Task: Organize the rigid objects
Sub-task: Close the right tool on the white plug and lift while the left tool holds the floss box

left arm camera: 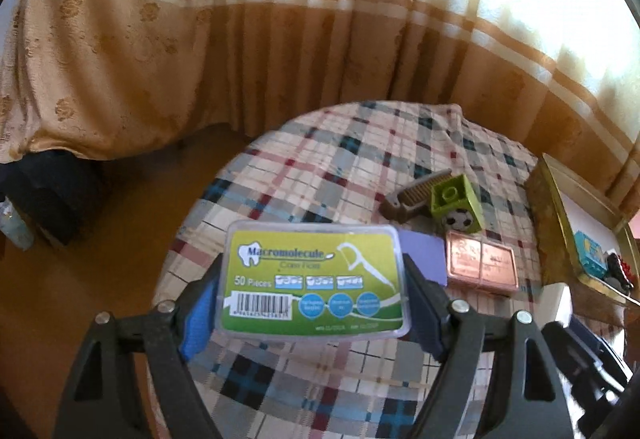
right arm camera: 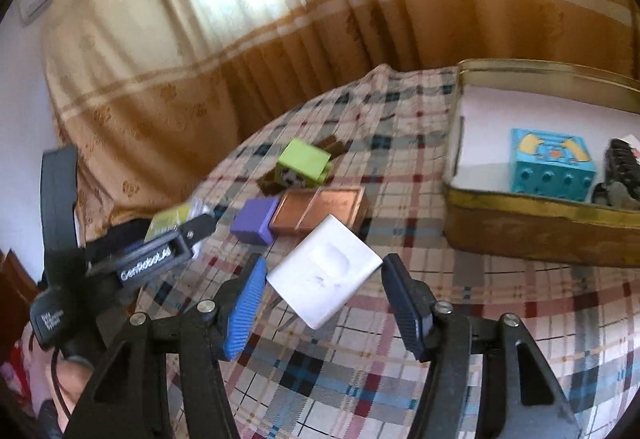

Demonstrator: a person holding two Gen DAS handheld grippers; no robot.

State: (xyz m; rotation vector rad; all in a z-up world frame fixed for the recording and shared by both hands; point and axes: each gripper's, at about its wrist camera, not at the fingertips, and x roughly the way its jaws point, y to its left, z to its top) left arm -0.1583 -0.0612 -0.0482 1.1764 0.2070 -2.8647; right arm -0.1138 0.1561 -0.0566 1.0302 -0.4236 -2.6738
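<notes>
Left claw point(left arm camera: 312, 303) is clamped on the green floss box point(left arm camera: 314, 281), carried clear above the plaid counter point(left arm camera: 360, 159). Just past its right finger sit the purple block point(left arm camera: 424, 259) and the copper case point(left arm camera: 482, 267). Right claw point(right arm camera: 324, 299) grips the white box point(right arm camera: 326, 275) by its corners, tilted; the gold tin point(right arm camera: 540, 231) lies off to that claw's right.

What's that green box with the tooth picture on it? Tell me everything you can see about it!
The floss pick box is a flat, clear plastic case with rounded corners and a green label showing a tooth, a floss pick drawing, "50 Pieces" and a barcode. It looks closed. The left gripper squeezes its two short ends, one pad blue, one dark, and holds it above the plaid tablecloth, label facing the camera.
</notes>
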